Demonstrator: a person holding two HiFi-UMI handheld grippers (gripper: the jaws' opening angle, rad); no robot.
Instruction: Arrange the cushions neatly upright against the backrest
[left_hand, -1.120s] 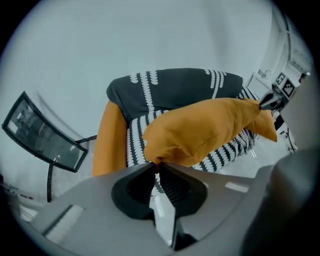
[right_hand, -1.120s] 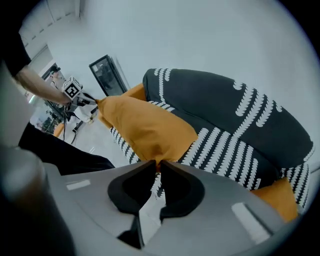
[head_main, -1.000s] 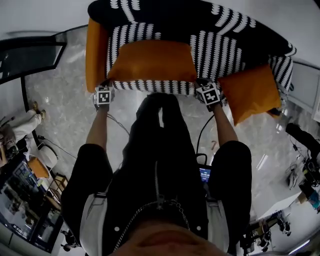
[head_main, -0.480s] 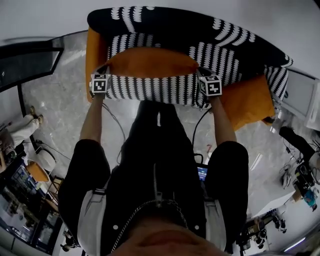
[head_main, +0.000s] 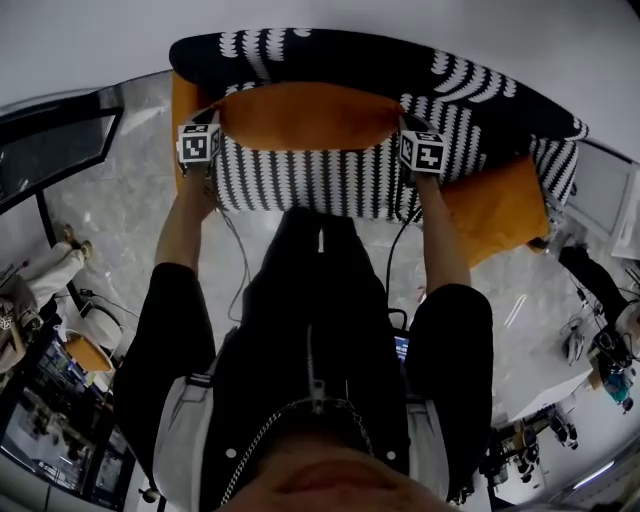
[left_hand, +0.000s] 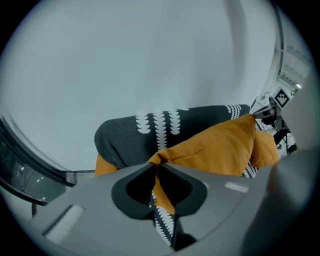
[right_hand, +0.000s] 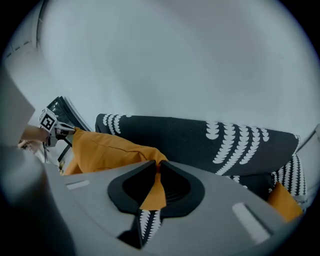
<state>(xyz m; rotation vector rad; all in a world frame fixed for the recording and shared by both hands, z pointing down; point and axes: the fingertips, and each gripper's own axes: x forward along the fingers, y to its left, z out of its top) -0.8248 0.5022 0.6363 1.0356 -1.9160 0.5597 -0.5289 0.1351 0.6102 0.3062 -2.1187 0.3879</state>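
The left gripper (left_hand: 156, 166) has its fingers pinched nearly together on the left corner of an orange cushion (head_main: 305, 115). The cushion stretches across the striped sofa (head_main: 330, 185) at the person's 12 o'clock, just before the dark backrest (head_main: 330, 60). The right gripper (right_hand: 157, 169) clamps the cushion's right corner the same way. A second orange cushion (head_main: 495, 205) sits at 2 o'clock, at the sofa's right end.
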